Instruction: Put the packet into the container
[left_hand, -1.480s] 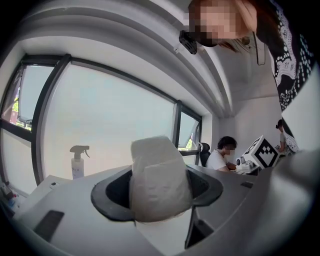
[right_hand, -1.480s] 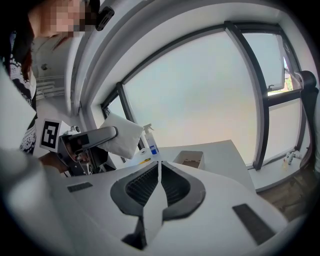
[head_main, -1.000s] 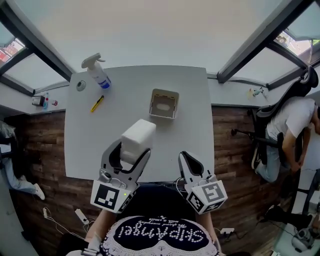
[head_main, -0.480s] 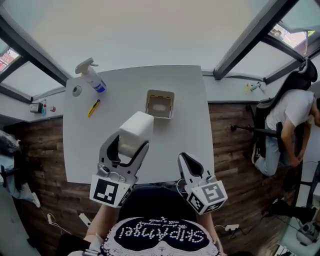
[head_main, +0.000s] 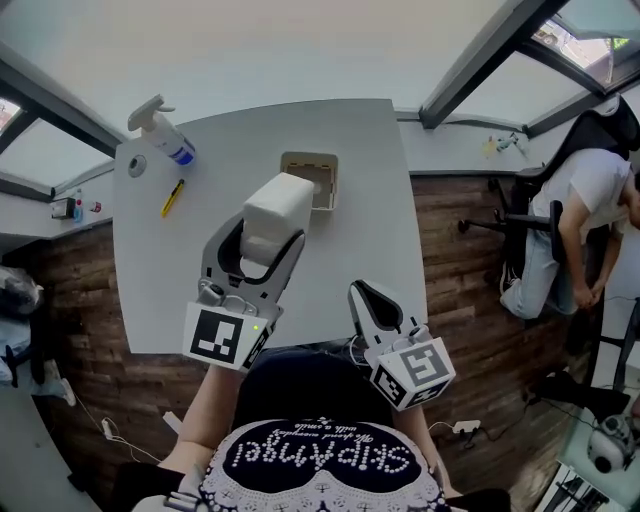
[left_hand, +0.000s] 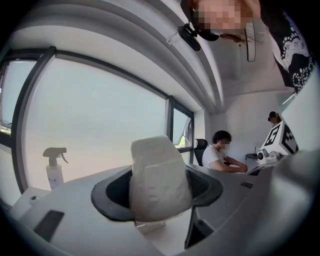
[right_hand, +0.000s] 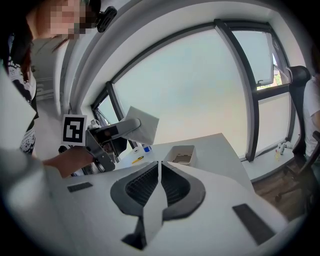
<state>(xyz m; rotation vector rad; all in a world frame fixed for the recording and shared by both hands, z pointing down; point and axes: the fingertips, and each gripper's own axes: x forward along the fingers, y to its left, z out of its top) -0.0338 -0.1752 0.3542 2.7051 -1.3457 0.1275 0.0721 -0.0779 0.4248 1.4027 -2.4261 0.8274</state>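
The right gripper (head_main: 364, 293) sits nearest the person, over the near edge of the table (head_main: 375, 200), jaws pressed together with nothing between them. The left gripper (head_main: 262, 252) is ahead of it and to its left, jaws clamped on the packet (head_main: 278, 212), a soft white block held clear above the tabletop. The packet's long axis runs along the jaws and points away from the person. The container (head_main: 308, 157), an open-topped box, stands just beyond the packet's far end and slightly to the right, so the left gripper is the nearer one. Bare tabletop surrounds the container. A pen (head_main: 172, 197) and a spray bottle (head_main: 160, 128) lie well apart at far left, outside the likely path.
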